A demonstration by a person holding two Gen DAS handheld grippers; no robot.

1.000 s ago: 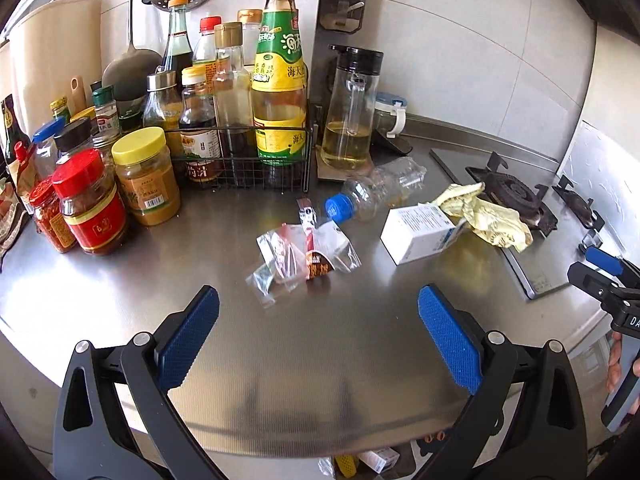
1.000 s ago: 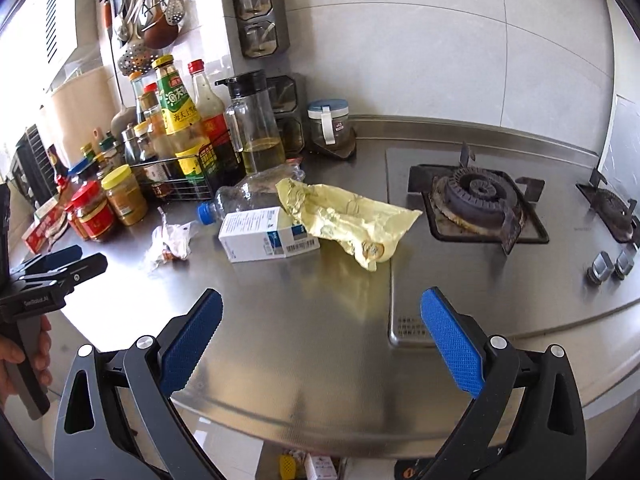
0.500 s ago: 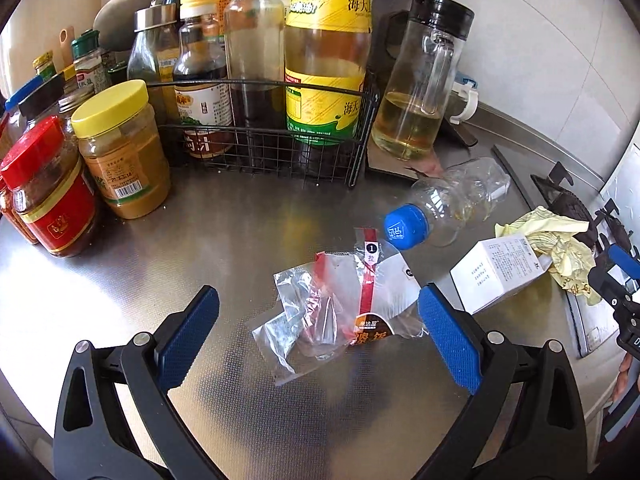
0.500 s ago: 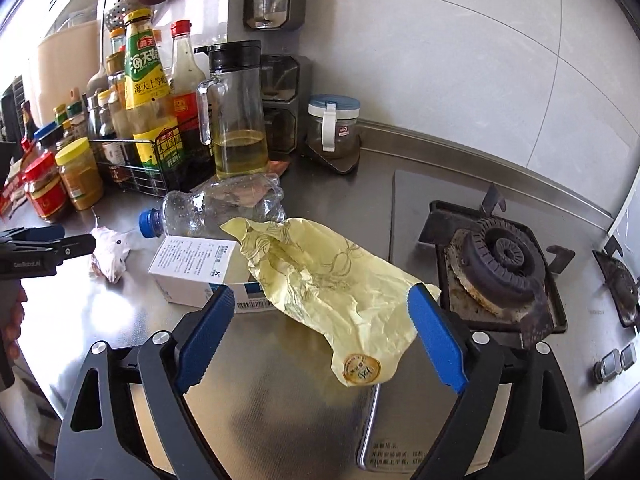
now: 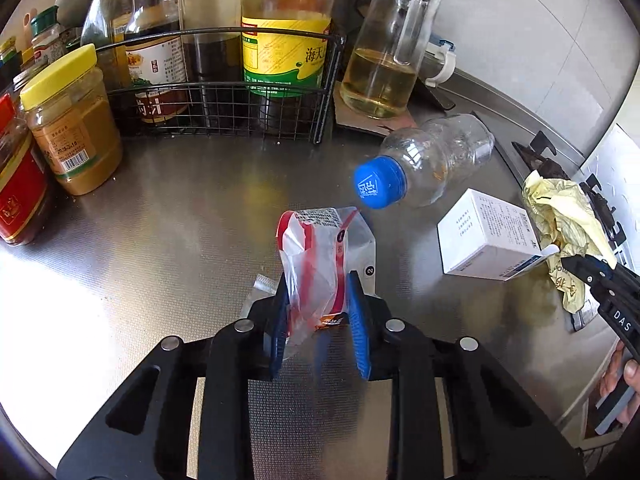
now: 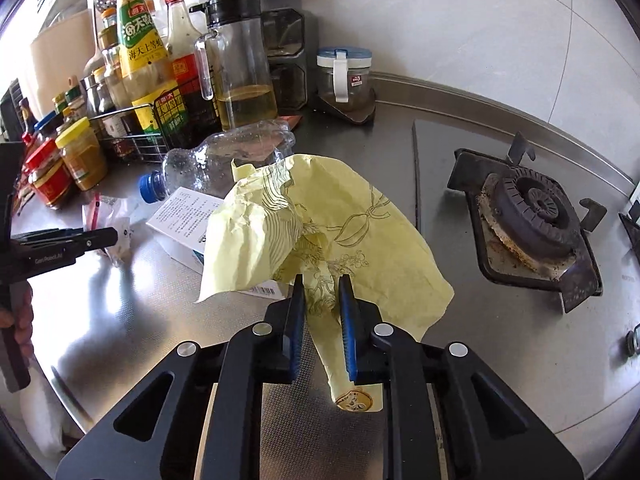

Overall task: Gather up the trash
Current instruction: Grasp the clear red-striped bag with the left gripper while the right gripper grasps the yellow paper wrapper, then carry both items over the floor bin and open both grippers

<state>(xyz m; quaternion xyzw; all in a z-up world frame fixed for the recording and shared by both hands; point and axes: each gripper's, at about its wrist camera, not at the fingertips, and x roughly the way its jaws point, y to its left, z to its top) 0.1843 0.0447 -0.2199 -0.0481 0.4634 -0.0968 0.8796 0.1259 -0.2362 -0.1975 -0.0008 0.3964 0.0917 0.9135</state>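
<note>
Trash lies scattered on a brushed stainless-steel counter [image 5: 168,216]. At lower centre of the left wrist view, the left gripper [image 5: 318,308] has just been closing, and its blue pads now pinch a clear plastic wrapper [image 5: 320,248] with red stripes, which stands up between them. At lower centre of the right wrist view, the right gripper [image 6: 322,308] has likewise just been closing and is clamped on a crumpled yellow paper wrapper [image 6: 320,232], whose upper part drapes over a white carton [image 6: 184,216]. An empty clear bottle [image 5: 436,164] with a blue cap lies on its side just behind the carton.

Beyond the trash, toward the upper left of both views, a black wire rack [image 5: 224,108] holds sauce bottles; a yellow-lidded jar [image 5: 72,120] and a red-labelled jar [image 5: 16,196] stand beside it. A glass oil jug [image 5: 388,52] with a black lid stands right of the rack. At right in the right wrist view, a gas burner [image 6: 532,220] is set into the counter. Pale wall tiles [image 6: 460,20] back the counter.
</note>
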